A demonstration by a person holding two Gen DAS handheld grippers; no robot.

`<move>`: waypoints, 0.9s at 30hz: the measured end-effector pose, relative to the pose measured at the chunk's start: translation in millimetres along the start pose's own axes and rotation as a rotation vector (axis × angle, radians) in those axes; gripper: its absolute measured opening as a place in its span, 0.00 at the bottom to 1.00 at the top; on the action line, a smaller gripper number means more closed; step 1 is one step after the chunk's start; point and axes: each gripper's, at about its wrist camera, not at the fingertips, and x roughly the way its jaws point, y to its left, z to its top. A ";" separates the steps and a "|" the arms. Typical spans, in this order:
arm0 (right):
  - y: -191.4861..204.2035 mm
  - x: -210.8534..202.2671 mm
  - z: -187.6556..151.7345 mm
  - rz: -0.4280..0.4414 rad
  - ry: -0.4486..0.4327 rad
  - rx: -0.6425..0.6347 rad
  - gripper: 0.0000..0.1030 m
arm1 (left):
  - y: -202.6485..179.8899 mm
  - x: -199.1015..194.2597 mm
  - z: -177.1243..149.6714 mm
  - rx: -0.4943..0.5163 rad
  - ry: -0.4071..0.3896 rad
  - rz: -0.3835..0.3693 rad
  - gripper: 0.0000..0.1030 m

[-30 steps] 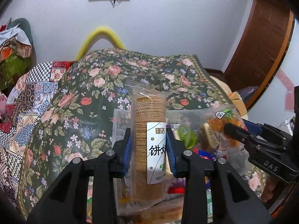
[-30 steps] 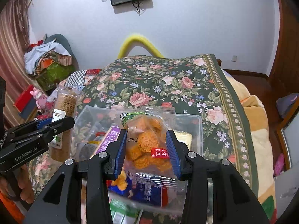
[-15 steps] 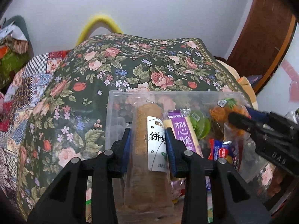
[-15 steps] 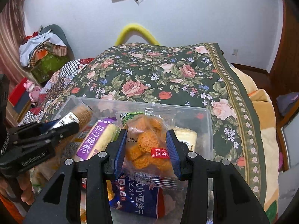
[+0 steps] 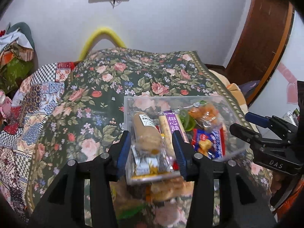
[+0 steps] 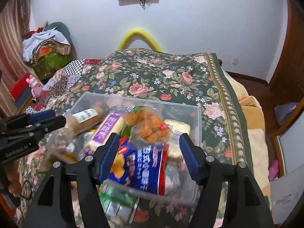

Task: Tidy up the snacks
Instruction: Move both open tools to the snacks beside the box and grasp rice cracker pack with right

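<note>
Left wrist view: the left tool (image 5: 152, 148) points steeply down over the clear rectangular plastic bin (image 5: 127, 114) lying on the dark green floral bedspread (image 5: 114, 79). Its jaws are opening, spread, with blue pads (image 5: 123, 150) clear of the tan round-cracker sleeve in clear wrap (image 5: 145, 133) that lies between them. The sleeve rests in the bin's left part, long axis running from 5 o'clock up to 11 o'clock, white label end away from the camera. Just right of it lies a purple-labelled pale bar pack (image 5: 172, 125), roughly parallel. The right tool (image 5: 247, 125) enters at 3 o'clock beside the bin's right wall. Open bedspread stretches from 9 to 12 o'clock.

Right wrist view: the right tool (image 6: 150, 152) tilts down over the bin (image 6: 198, 121), jaws opening and spread wide. The clear bag of orange crunchy pieces (image 6: 150, 127) lies beyond the pads, untouched, atop a blue-and-red cookie pack (image 6: 146, 169). The left tool (image 6: 47, 121) sits at 9 o'clock near the cracker sleeve (image 6: 85, 117). The bedspread (image 6: 171, 79) lies open from 12 to 2 o'clock.
</note>
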 end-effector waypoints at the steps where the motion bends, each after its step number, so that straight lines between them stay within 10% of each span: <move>1: 1.8 -5.5 -2.4 0.005 -0.003 0.000 0.62 | -0.9 -8.2 -2.8 0.006 -0.007 0.002 0.45; 27: 80.1 -35.0 -129.8 0.203 0.243 -0.050 0.78 | 22.1 -80.4 -144.4 0.001 0.099 0.012 0.58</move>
